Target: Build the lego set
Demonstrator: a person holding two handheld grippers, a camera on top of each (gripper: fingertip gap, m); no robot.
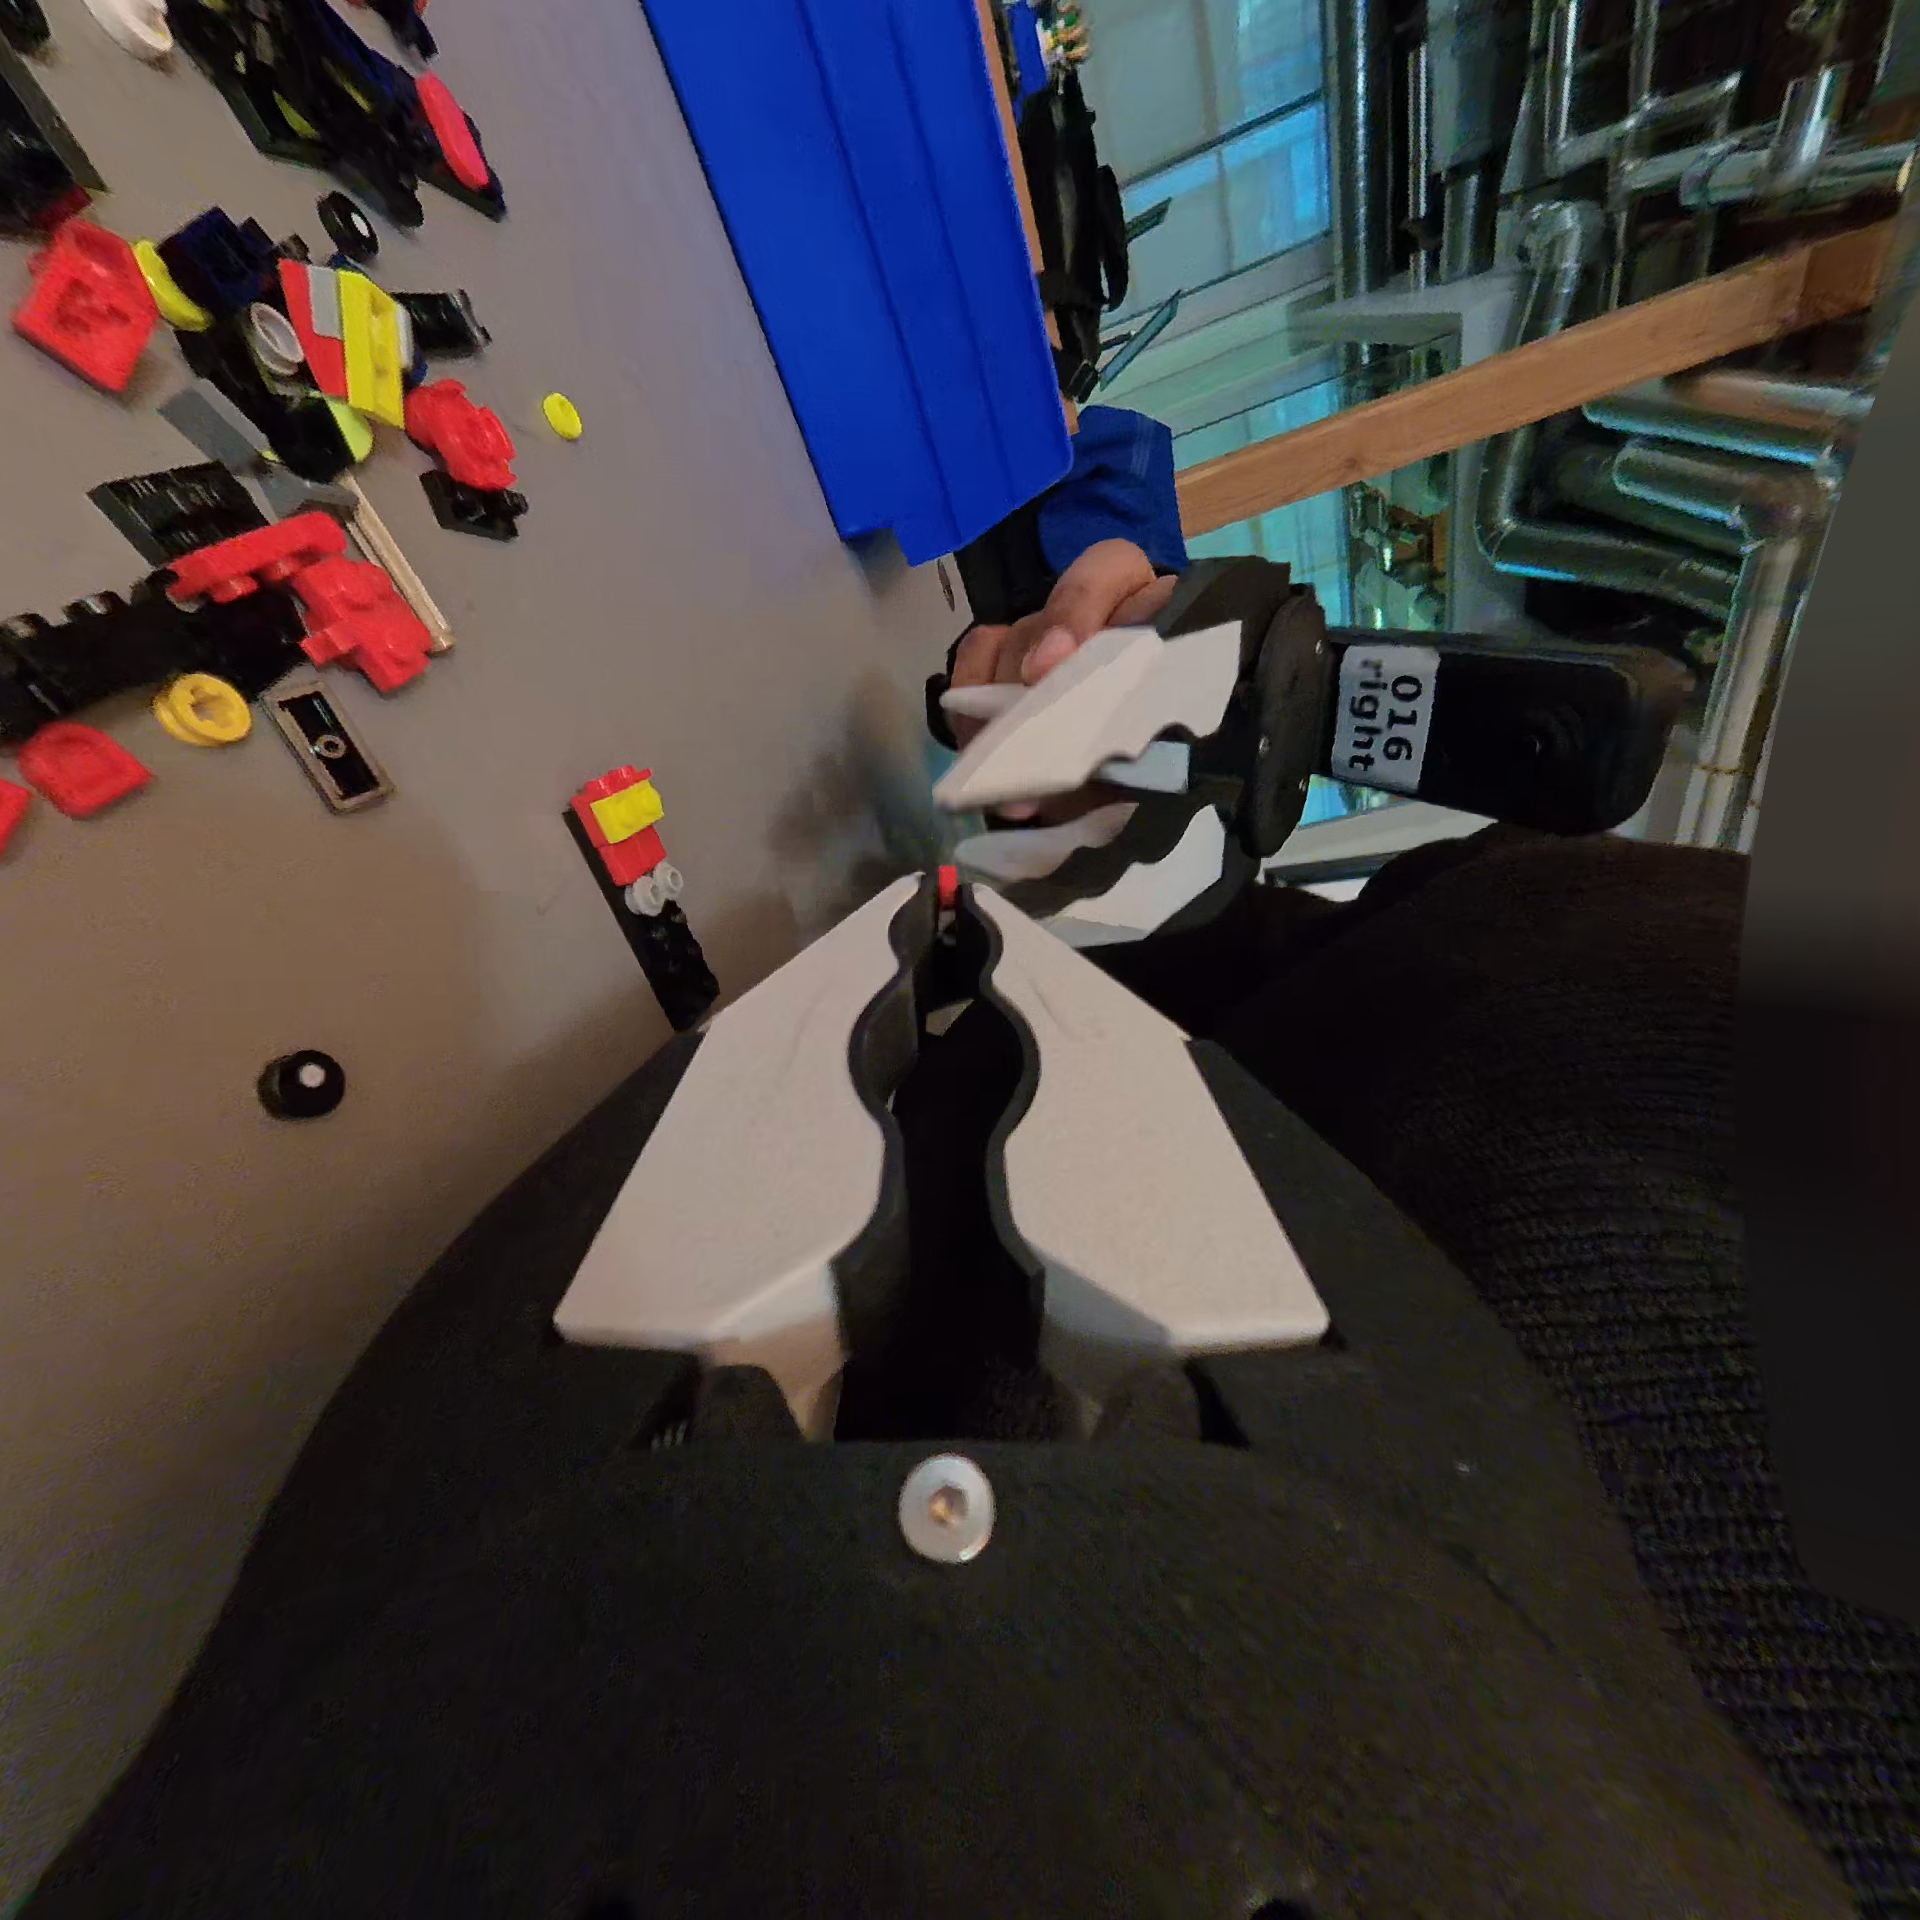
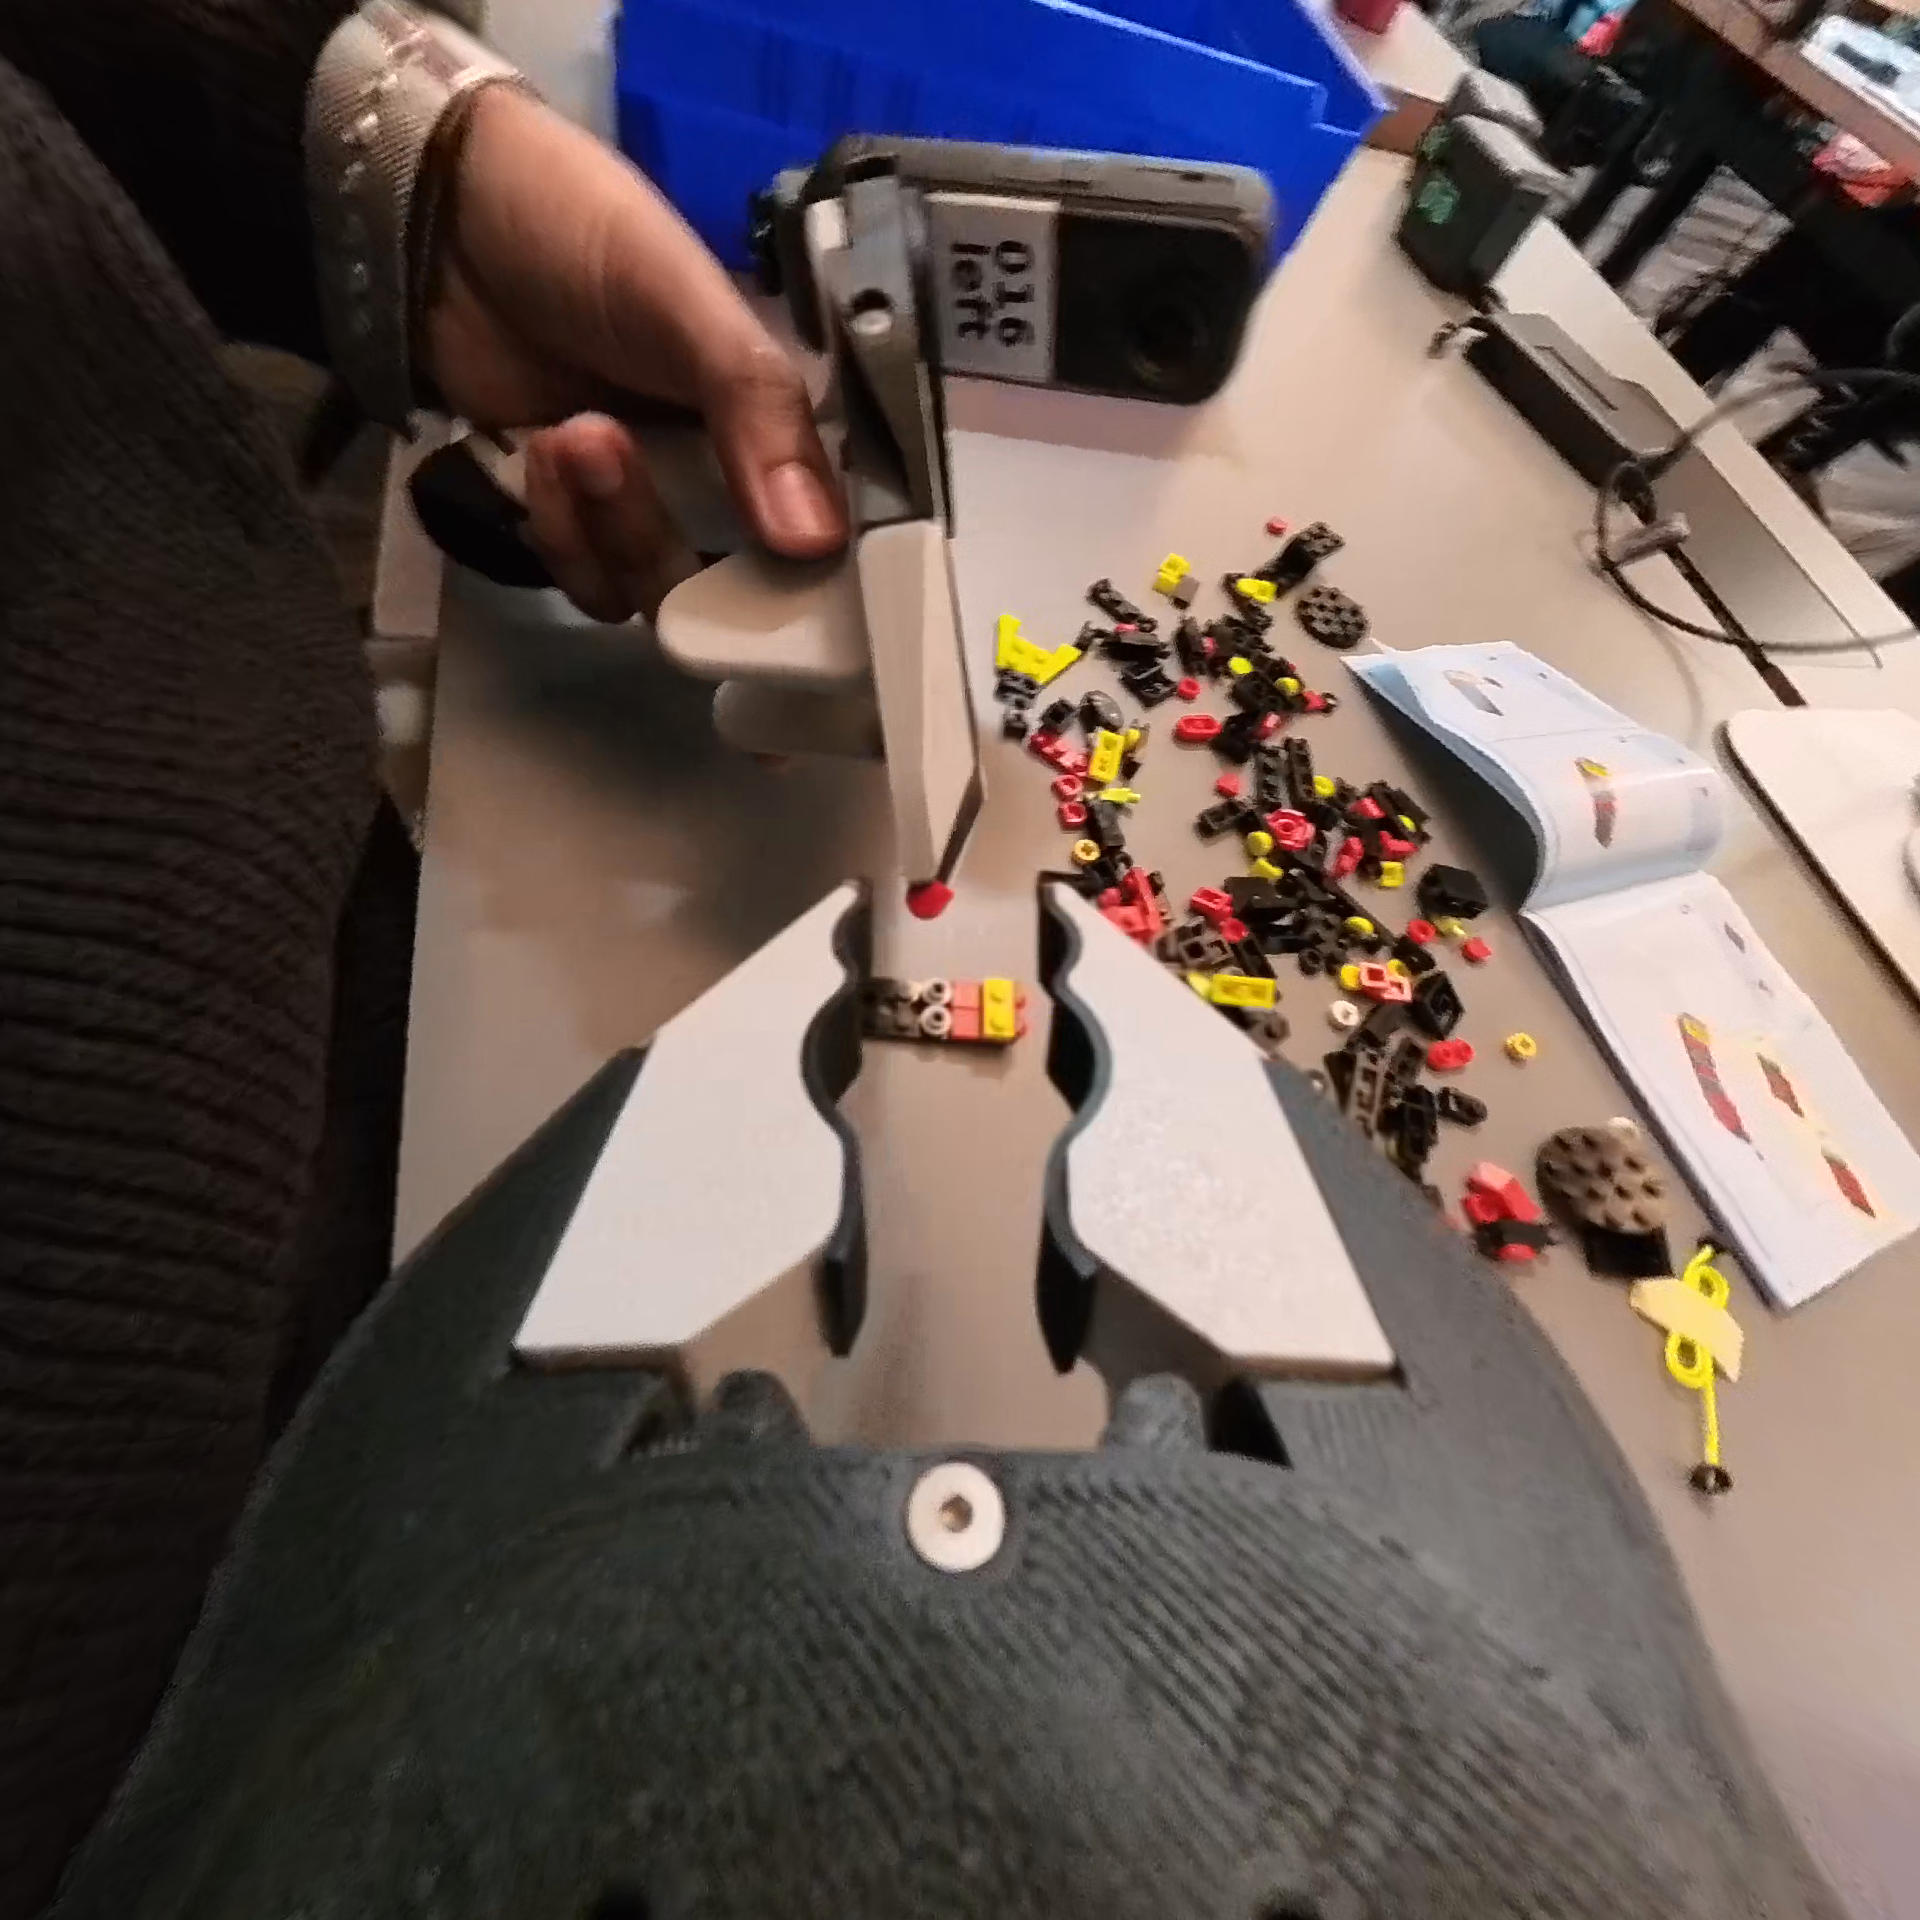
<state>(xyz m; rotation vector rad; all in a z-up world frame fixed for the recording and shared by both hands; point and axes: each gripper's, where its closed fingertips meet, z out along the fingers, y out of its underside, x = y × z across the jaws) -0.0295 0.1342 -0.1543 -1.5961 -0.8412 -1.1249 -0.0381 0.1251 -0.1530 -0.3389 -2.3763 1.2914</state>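
My left gripper (image 1: 947, 896) is shut on a small red lego piece (image 1: 947, 885) pinched at its tips. In the right wrist view the left gripper (image 2: 940, 883) points down with the red piece (image 2: 928, 897) just above the table. A small assembly (image 2: 945, 1010) on a black plate, with red, yellow and grey bricks, lies on the table between my right gripper's open fingers; it also shows in the left wrist view (image 1: 641, 888). My right gripper (image 2: 951, 904) is open and empty. In the left wrist view the right gripper (image 1: 951, 821) hovers just beyond my left tips.
A pile of loose black, red and yellow pieces (image 2: 1278, 862) spreads right of the assembly. An open instruction booklet (image 2: 1621, 935) lies farther right. A blue bin (image 2: 987, 94) stands at the back. A black wheel (image 1: 301, 1084) lies alone on the grey table (image 1: 623, 623). My left and right fingertips are right by each other.
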